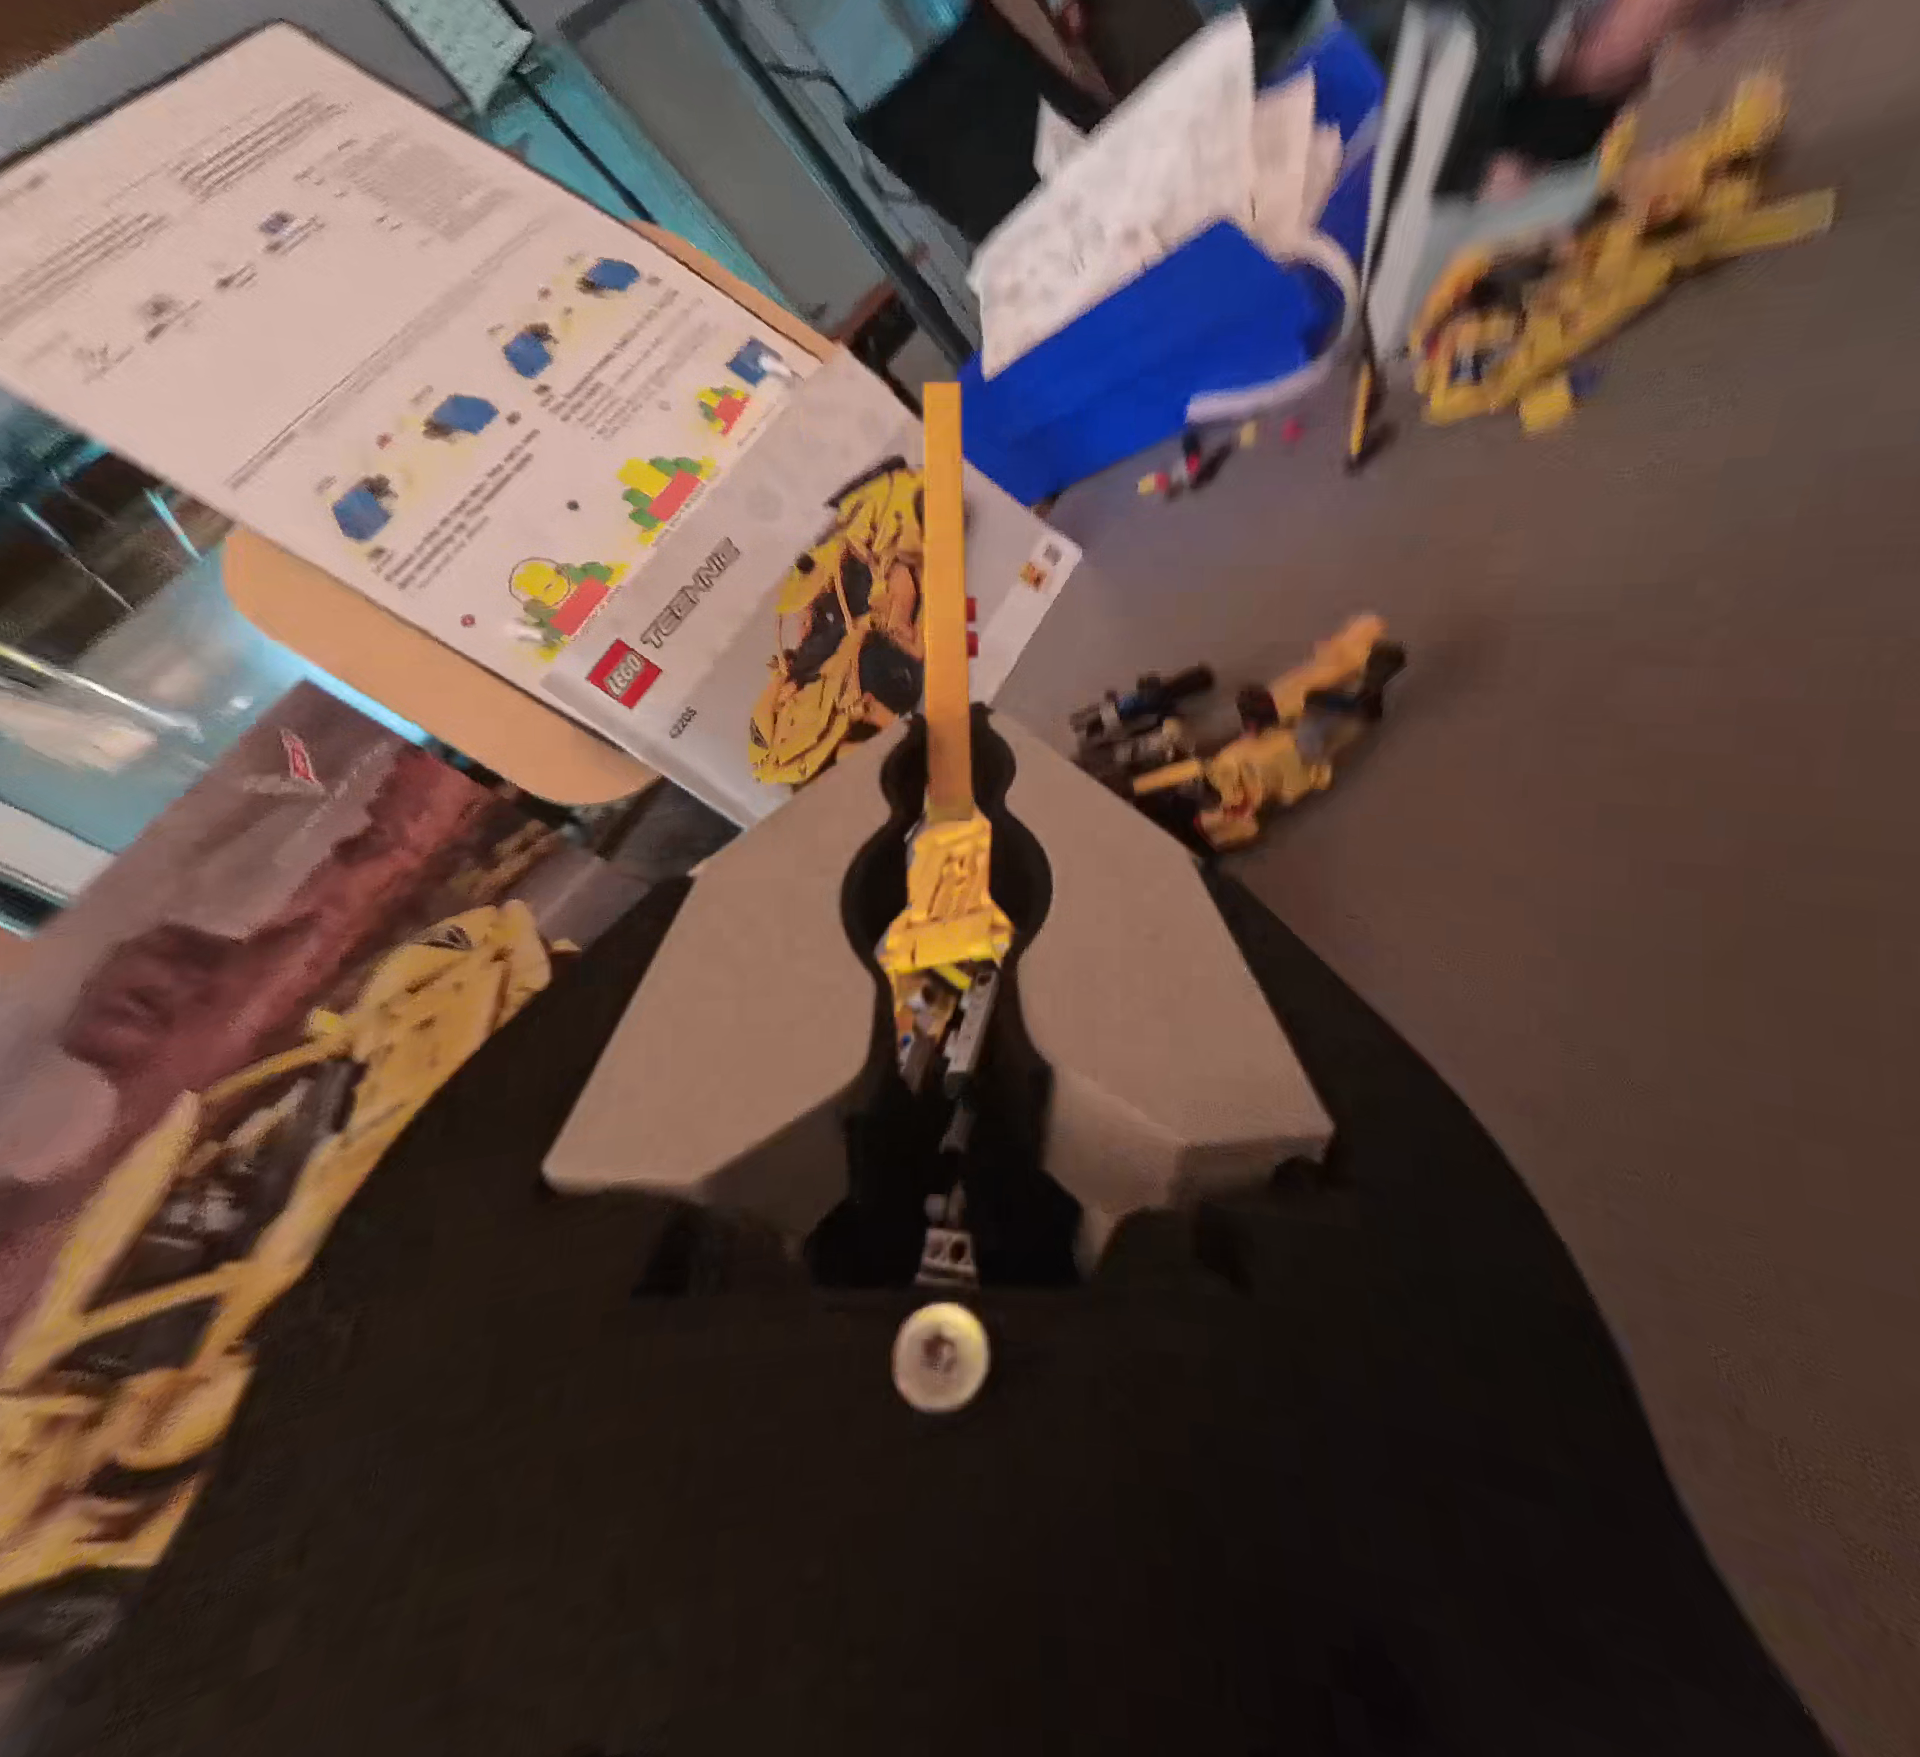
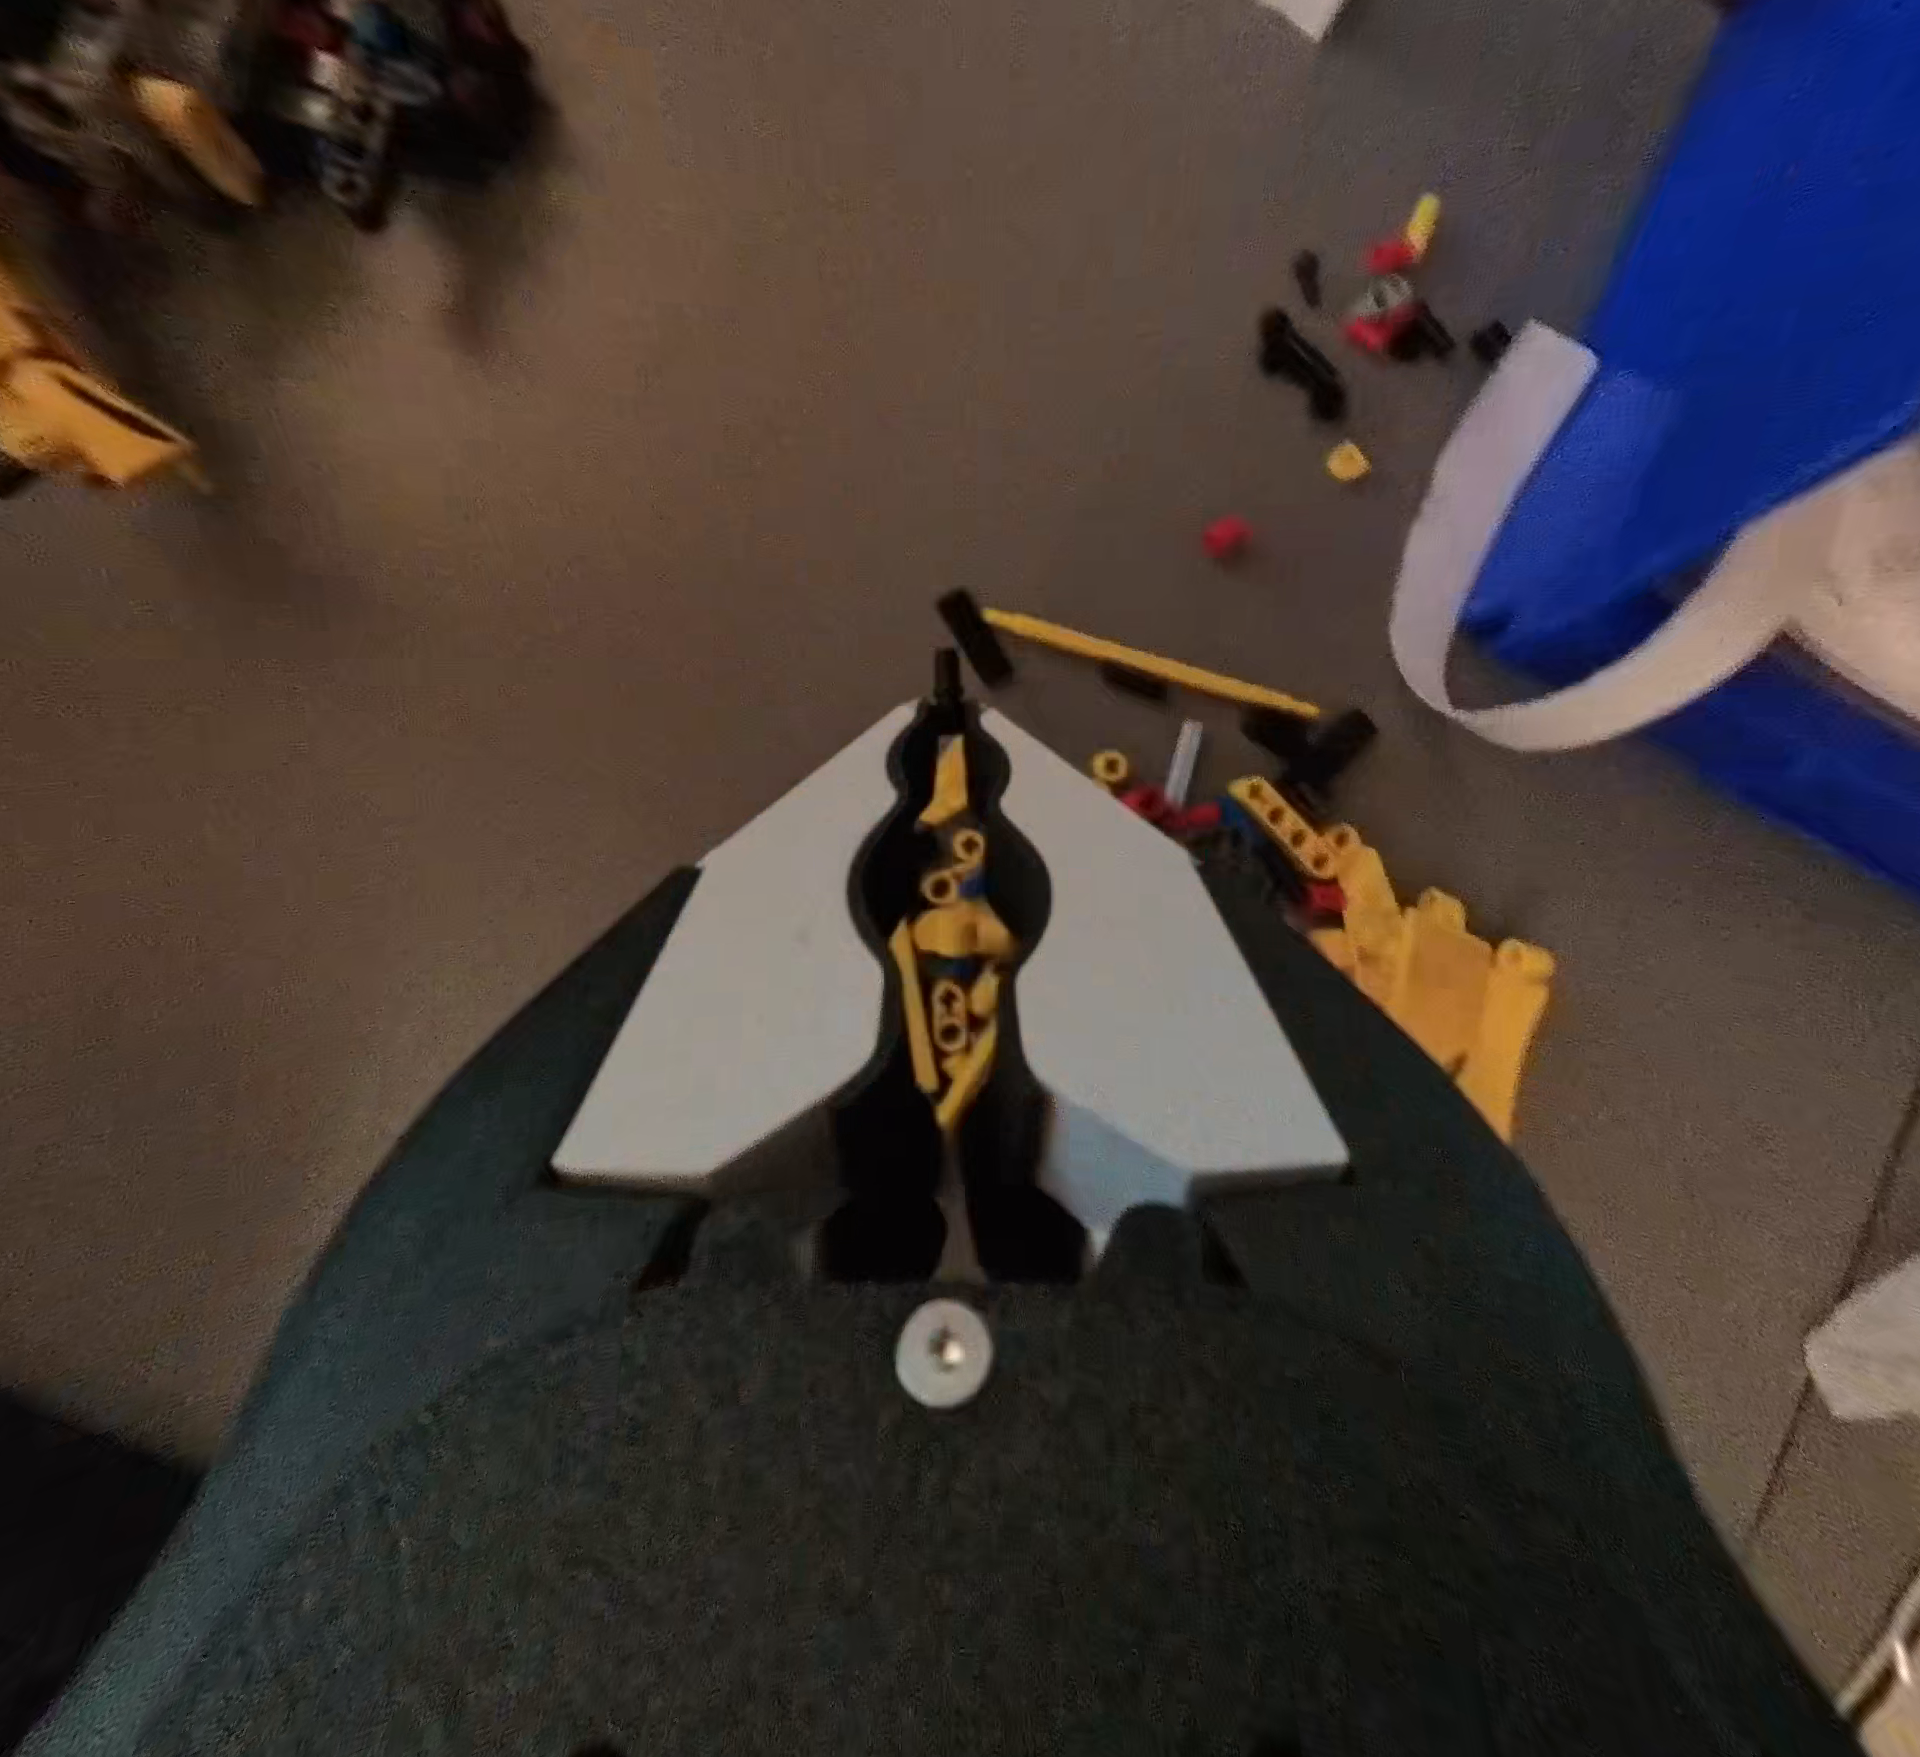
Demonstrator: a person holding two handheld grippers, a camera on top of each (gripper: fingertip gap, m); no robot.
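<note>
My left gripper (image 1: 948, 731) is shut on a yellow brick assembly (image 1: 945, 907) whose long yellow strip (image 1: 943, 564) sticks out past the fingertips, held above the carpet. My right gripper (image 2: 951, 720) is shut on a small yellow and black brick assembly (image 2: 951, 959), with a black pin (image 2: 948, 673) poking out at the tip, held above the carpet. A yellow rod with black ends (image 2: 1143, 663) lies just beyond the right fingertips. A partly built yellow and black model (image 1: 1247, 741) lies on the carpet to the right of the left gripper.
An instruction booklet (image 1: 831, 627) and a printed sheet (image 1: 364, 294) lie ahead on the left. A blue bag (image 1: 1153, 346) shows too in the right wrist view (image 2: 1714, 305). Yellow brick piles (image 1: 1590, 273) (image 2: 1423, 959) and loose small pieces (image 2: 1351, 325) lie on the grey carpet (image 2: 831, 357). The set's box (image 1: 208, 1084) lies at lower left. About 30 cm separates my left fingertips from my right.
</note>
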